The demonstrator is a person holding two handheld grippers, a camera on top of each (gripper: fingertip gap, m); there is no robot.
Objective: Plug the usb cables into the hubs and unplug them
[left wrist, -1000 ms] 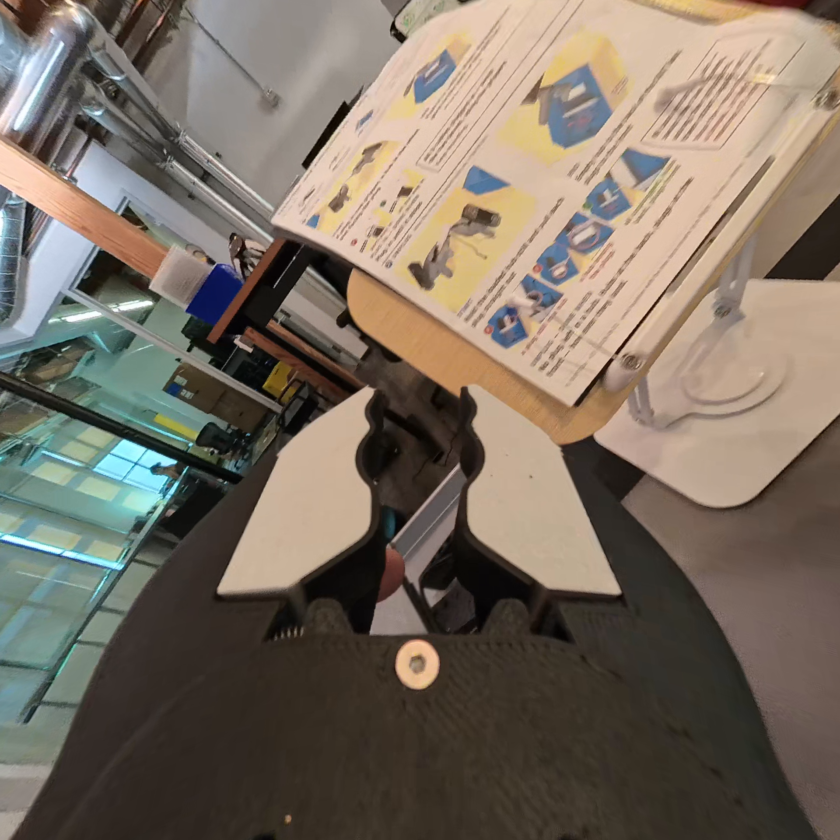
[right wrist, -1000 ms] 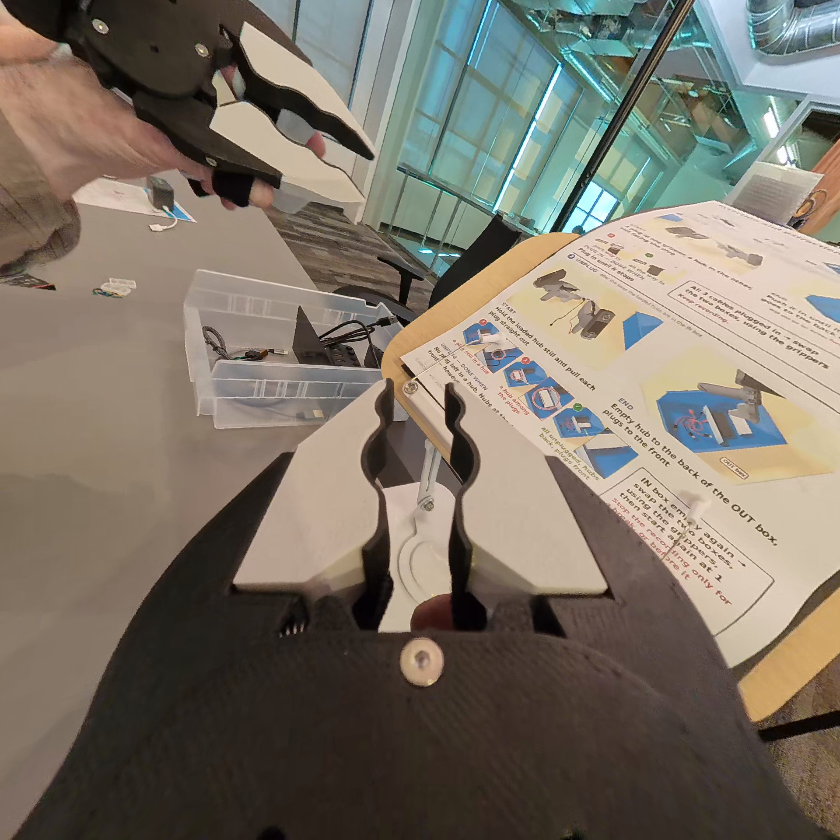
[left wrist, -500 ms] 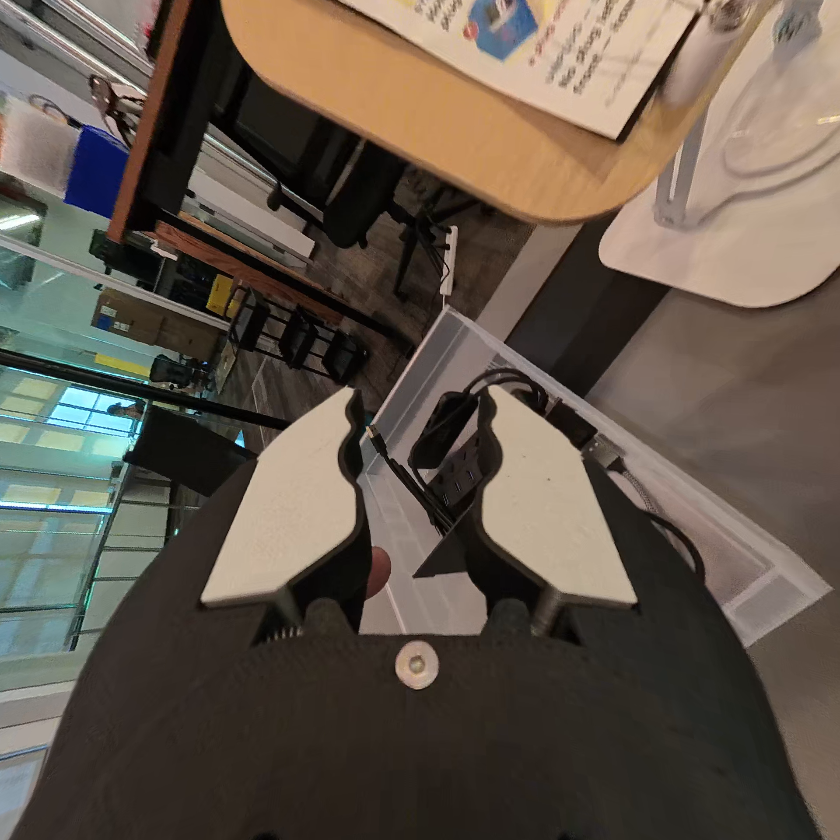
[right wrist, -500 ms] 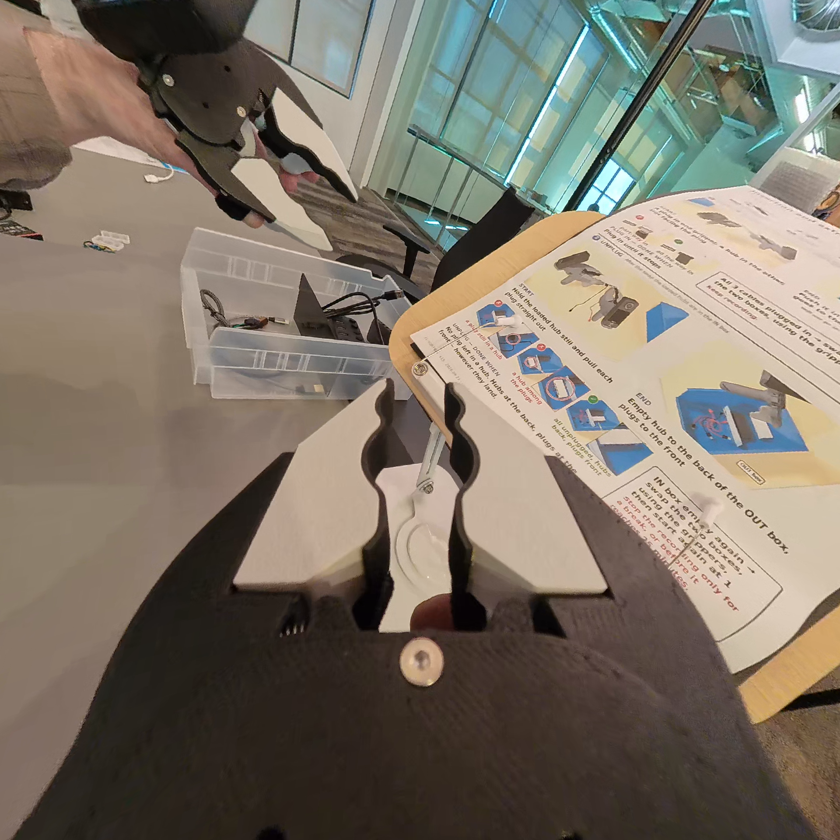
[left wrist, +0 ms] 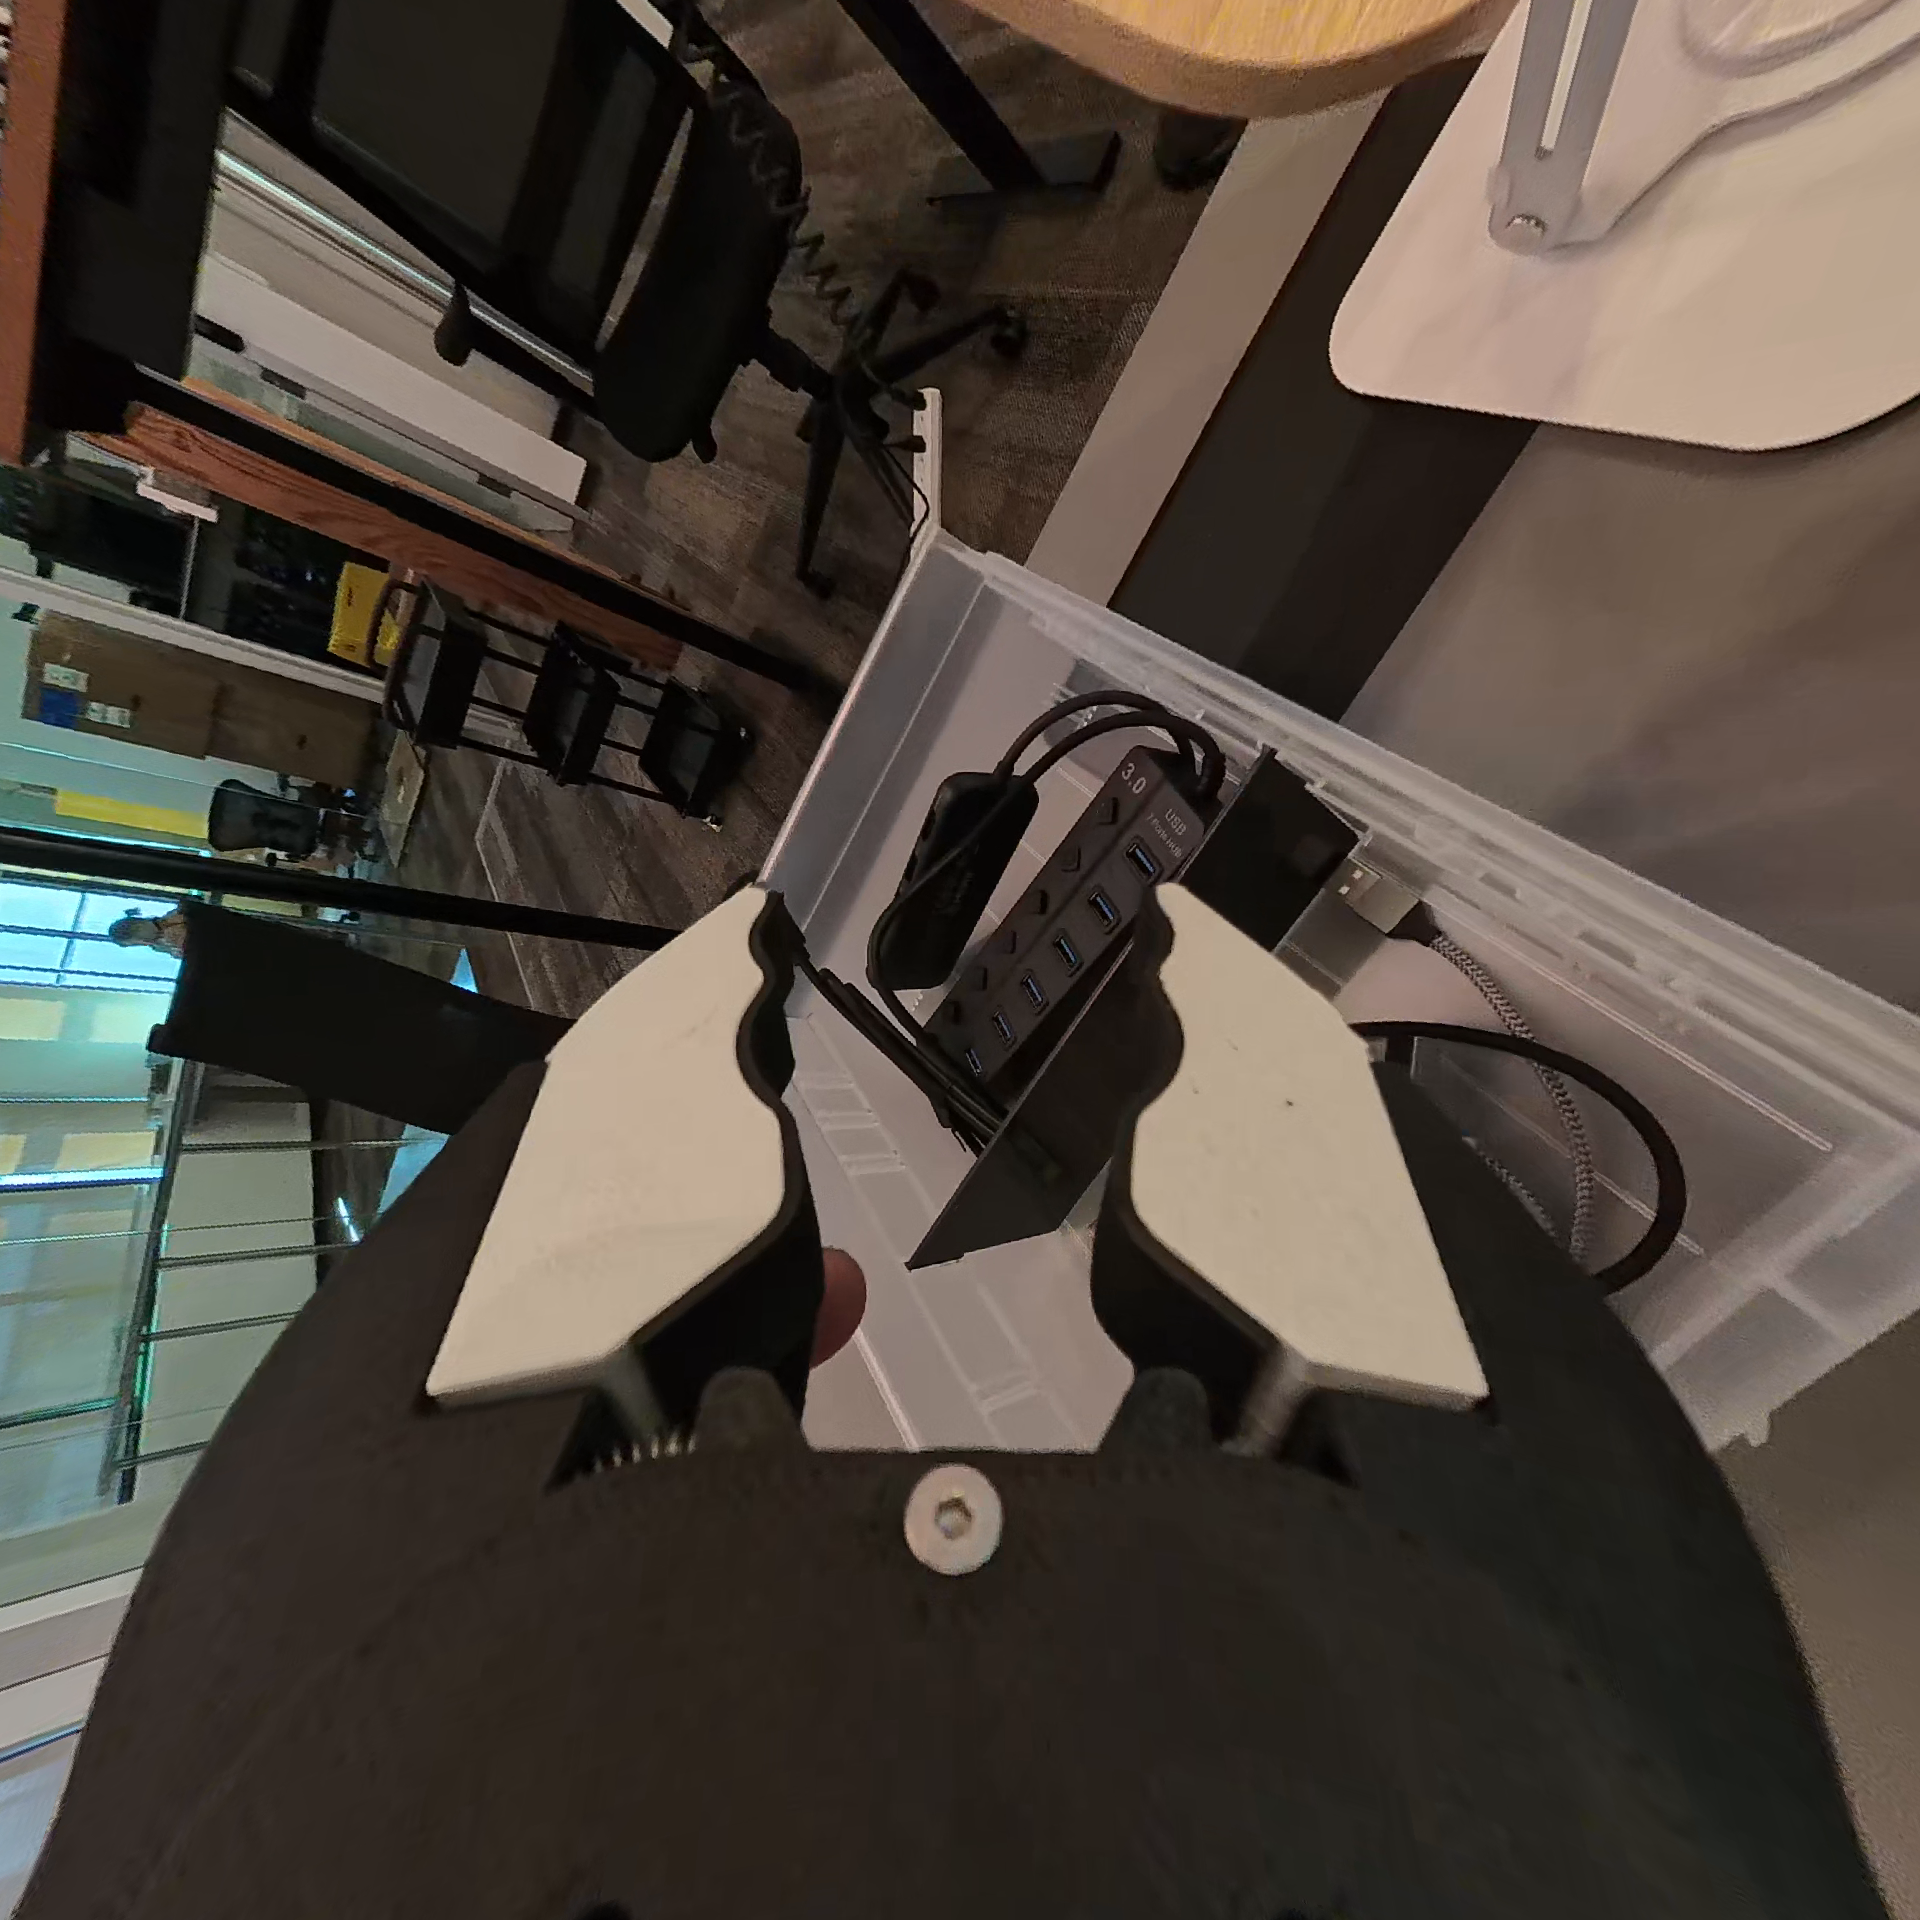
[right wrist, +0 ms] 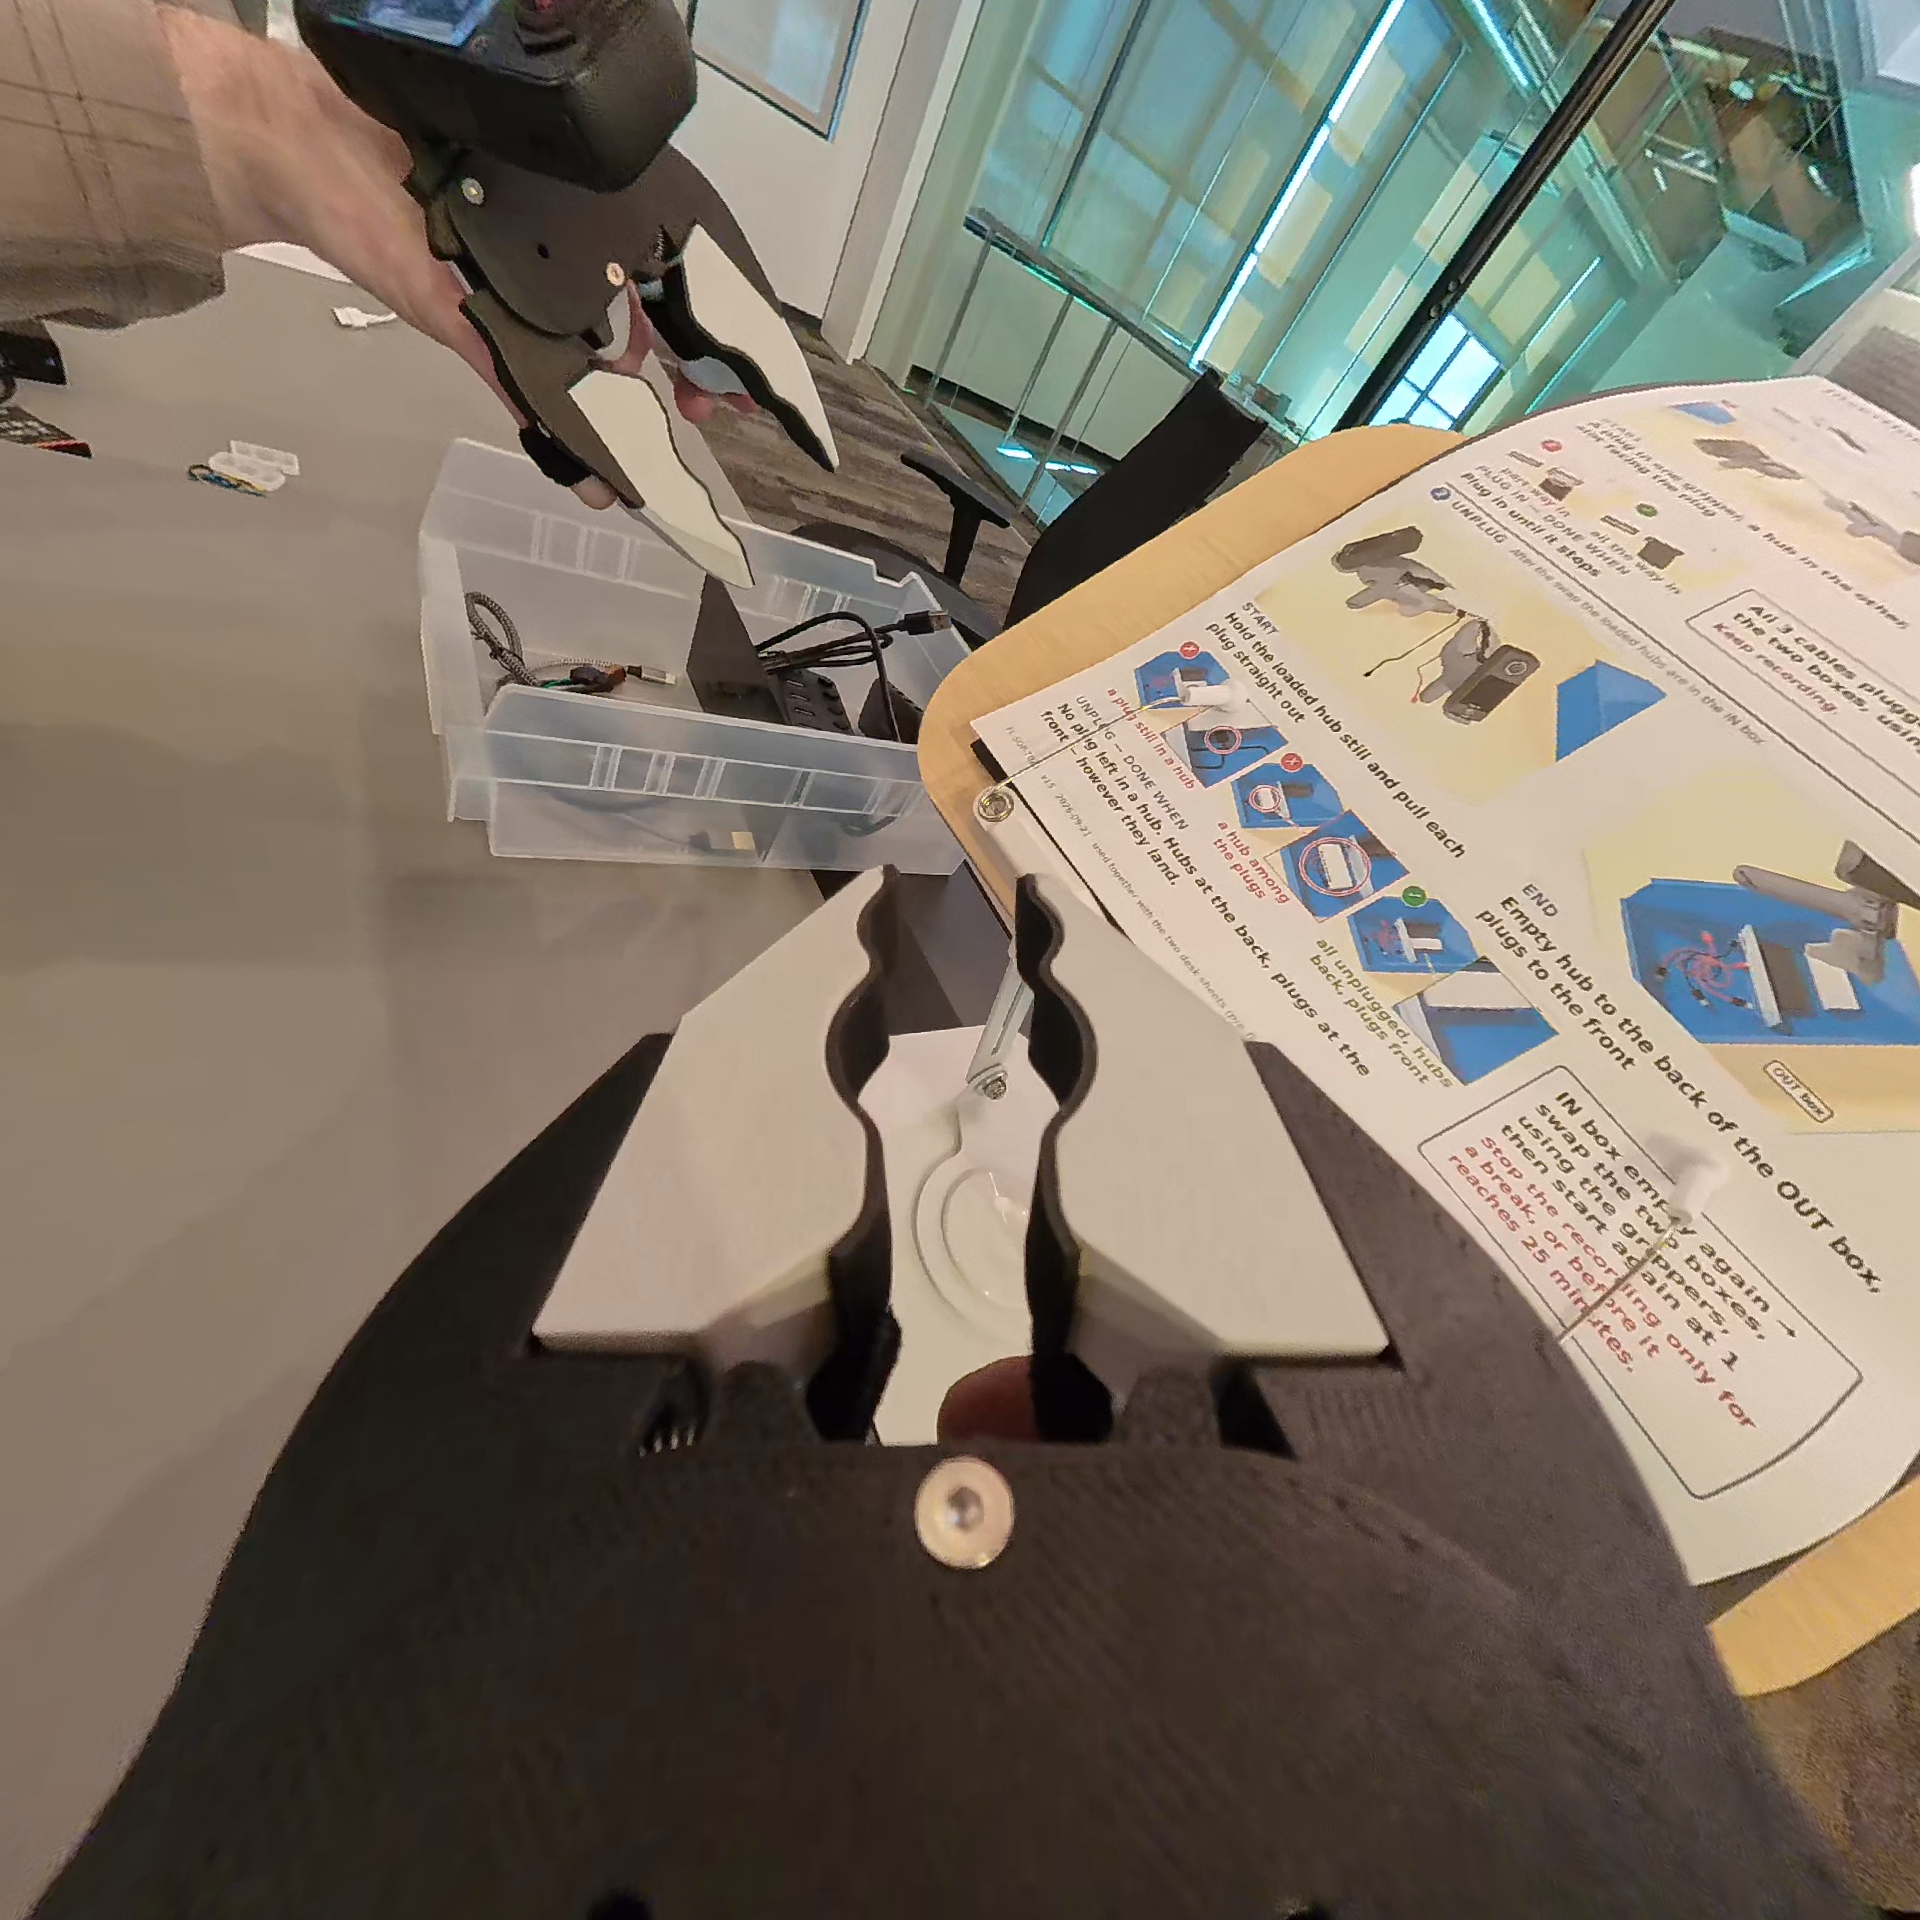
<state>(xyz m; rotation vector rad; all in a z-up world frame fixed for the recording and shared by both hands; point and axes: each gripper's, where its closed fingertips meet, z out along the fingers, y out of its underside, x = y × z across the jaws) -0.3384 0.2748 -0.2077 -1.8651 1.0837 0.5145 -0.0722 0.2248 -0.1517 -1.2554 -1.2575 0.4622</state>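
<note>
**One hub, two bins, two claws**

The left gripper (left wrist: 961, 925) hangs spread wide above one black hub (left wrist: 1060, 935) lying in the clear bin (left wrist: 1558, 914). One braided cable (left wrist: 1496, 997) lies beside the hub, unplugged. The right gripper (right wrist: 951, 904), nearly closed and empty, faces one instruction sheet (right wrist: 1455, 831).

Each gripper (left wrist: 961, 920) (right wrist: 951, 894) is showing a black textured body, white wavy-edged fingers (left wrist: 644, 1132), one silver screw (left wrist: 951, 1532); a plaid sleeve (right wrist: 94, 125) is showing upper left.

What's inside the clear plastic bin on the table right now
The clear bin holds a black USB hub with black cables, a black divider, and a braided cable. The hub's lower end is hidden.
</note>
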